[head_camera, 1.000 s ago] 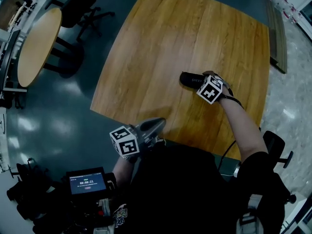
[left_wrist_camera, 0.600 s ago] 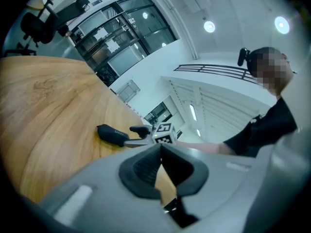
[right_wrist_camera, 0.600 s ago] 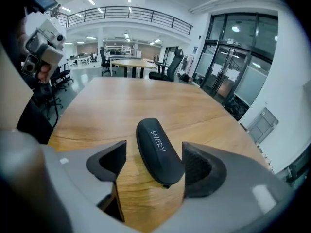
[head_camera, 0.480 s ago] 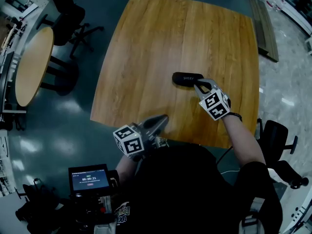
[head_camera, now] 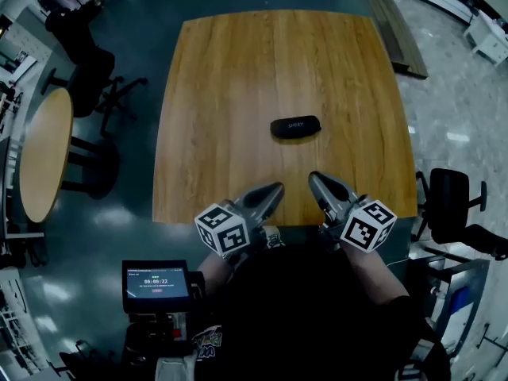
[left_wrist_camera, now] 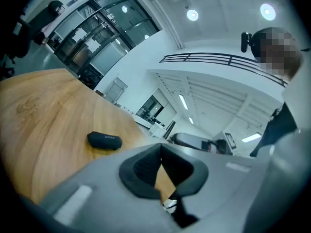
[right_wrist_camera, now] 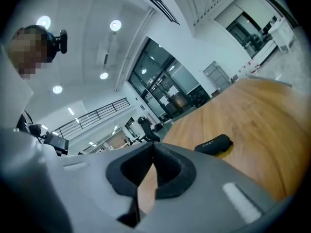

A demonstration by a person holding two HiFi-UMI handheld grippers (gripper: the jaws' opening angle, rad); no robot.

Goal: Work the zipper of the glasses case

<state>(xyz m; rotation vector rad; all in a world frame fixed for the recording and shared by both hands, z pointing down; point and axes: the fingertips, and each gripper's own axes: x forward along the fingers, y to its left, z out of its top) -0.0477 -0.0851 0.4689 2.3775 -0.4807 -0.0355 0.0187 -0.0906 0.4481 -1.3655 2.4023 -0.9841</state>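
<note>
While both claws hang over the near edge of the surface, the glasses case lies apart from them.
The left claw is pressed together on nothing, its tips just over that near edge. Beyond, about midway between the surface's edges, the black glasses case lies flat. It seems zipped shut, though the dim view leaves that unsure. The right claw has just closed, tips together with nothing between them.

A square wooden surface is filling the upper centre, with a black glasses case lying right of its middle.
</note>
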